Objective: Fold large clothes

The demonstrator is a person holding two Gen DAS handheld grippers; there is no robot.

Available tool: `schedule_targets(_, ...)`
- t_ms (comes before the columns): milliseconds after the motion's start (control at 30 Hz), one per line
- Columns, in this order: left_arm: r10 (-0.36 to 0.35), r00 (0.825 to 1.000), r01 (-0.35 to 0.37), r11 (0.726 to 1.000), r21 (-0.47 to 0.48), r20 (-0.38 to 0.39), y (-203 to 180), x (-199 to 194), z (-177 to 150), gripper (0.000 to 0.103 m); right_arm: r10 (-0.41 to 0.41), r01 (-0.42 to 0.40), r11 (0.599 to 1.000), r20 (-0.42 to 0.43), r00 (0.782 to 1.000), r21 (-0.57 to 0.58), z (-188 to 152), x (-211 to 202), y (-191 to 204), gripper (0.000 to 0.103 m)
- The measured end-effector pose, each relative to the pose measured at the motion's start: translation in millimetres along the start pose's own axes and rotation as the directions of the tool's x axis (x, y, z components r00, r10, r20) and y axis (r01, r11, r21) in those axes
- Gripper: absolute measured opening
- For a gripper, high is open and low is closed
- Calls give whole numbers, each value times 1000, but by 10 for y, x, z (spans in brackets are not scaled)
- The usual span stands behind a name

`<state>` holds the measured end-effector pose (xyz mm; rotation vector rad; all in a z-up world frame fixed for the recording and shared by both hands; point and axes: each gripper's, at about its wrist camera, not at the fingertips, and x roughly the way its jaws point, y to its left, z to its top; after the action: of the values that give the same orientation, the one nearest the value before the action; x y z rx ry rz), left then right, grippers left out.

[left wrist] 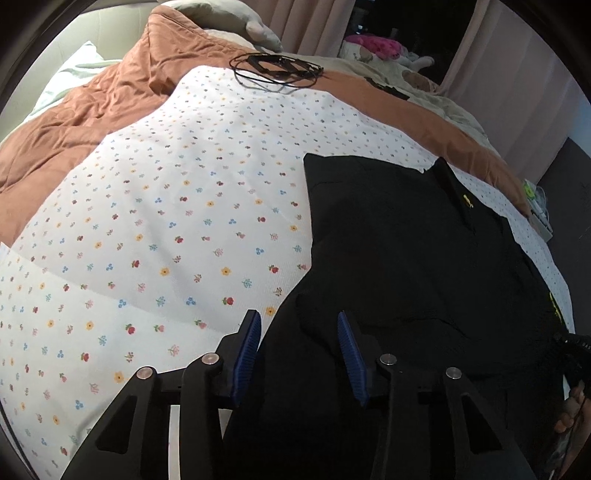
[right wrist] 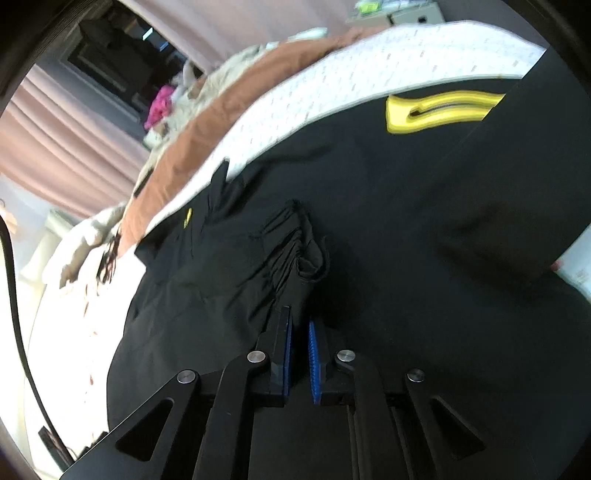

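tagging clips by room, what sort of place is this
Most likely a bedroom: a bed with a flowered sheet and a brown quilt, pillows at its head, and pink curtains behind.

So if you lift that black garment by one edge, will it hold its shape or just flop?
Probably flop: the black garment already bunches into soft gathers near the right gripper. It looks light, lying thin on the floral sheet. It would likely drag rather than slide freely.
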<state>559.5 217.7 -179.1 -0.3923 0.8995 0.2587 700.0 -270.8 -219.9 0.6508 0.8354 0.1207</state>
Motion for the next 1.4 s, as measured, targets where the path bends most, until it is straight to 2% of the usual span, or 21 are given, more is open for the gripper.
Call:
schedule_targets(133, 26, 999, -25, 999, 22, -29, -34, 134, -50, 26, -35, 33, 999, 58, 998, 26, 73, -201, -130, 8)
schedule_targets(200, 51, 998, -51, 999, 13, -38, -4, 192, -65, 16, -37, 35, 999, 48, 998, 30, 76, -204, -181, 8)
schedule_targets(233, 61, 997, -60, 998, 6, -40, 17, 208, -66, 15, -37, 36, 999, 37, 999, 26, 73, -175, -180, 8)
schedule_targets(333, 55, 997, -57, 998, -30, -50, 112, 247, -72, 14, -23, 23, 1000, 5, 1000, 18, 70, -46, -173, 8)
schedule_targets(467, 71, 996, -72, 997, -17, -47, 76, 227, -54, 14, -10, 10, 1000, -10, 1000, -1, 82, 67, -143, 8)
schedule_targets(567, 62, 997, -63, 997, -33, -48, 76, 164, -31, 15, -38, 37, 999, -35, 999, -8, 103, 38, -132, 16)
schedule_targets(600, 49, 998, -51, 998, -42, -46, 79, 127, -21, 18, -39, 39, 999, -39, 998, -8, 108, 30, -106, 20)
schedule_targets(633, 36, 999, -37, 998, -46, -38, 76, 76, -12, 23, -39, 39, 999, -28, 999, -9, 117, -31, -105, 31)
schedule_targets(667, 29, 999, -31, 998, -46, -31, 56, 40, -8, 43, -45, 45, 999, -13, 999, -8, 119, -76, -98, 42)
schedule_targets(700, 25, 1000, -25, 999, -43, -16, 36, -18, -3, 70, -58, 58, 998, 13, 998, -5, 127, -189, -123, 45)
schedule_targets(767, 22, 999, -21, 999, -32, 37, -18, -174, -3, 94, -67, 67, 998, 31, 997, 2, 138, -297, -144, 49)
schedule_targets(833, 21, 997, -20, 1000, -19, 72, -83, -300, 9, 95, -75, 75, 997, 42, 996, -6, 135, -469, -198, 49)
schedule_targets(933, -6, 997, 6, 1000, -3, 81, -178, -415, 29, 95, -100, 103, 994, 64, 993, -36, 122, -696, -226, 51)
schedule_targets(1033, -35, 997, 35, 999, 7, 75, -288, -482, 20, 95, -103, 106, 994, 115, 988, -25, 141, -1055, -286, 71)
schedule_targets(1067, -47, 996, 46, 999, 14, 73, -336, -507, 14, 95, -104, 108, 994, 136, 985, -18, 151, -1145, -284, 74)
schedule_targets(1167, -68, 994, 65, 997, 40, 80, -489, -598, -8, 95, -97, 103, 994, 180, 979, -25, 220, -1481, -328, 74)
schedule_targets(1267, -91, 992, 85, 994, 72, 90, -635, -703, -42, 95, -133, 149, 987, 218, 967, -58, 333, -1793, -415, 74)
schedule_targets(1400, -104, 990, 95, 990, 101, 91, -798, -777, -101, 95, -191, 207, 978, 256, 948, -39, 556, -2197, -668, 74)
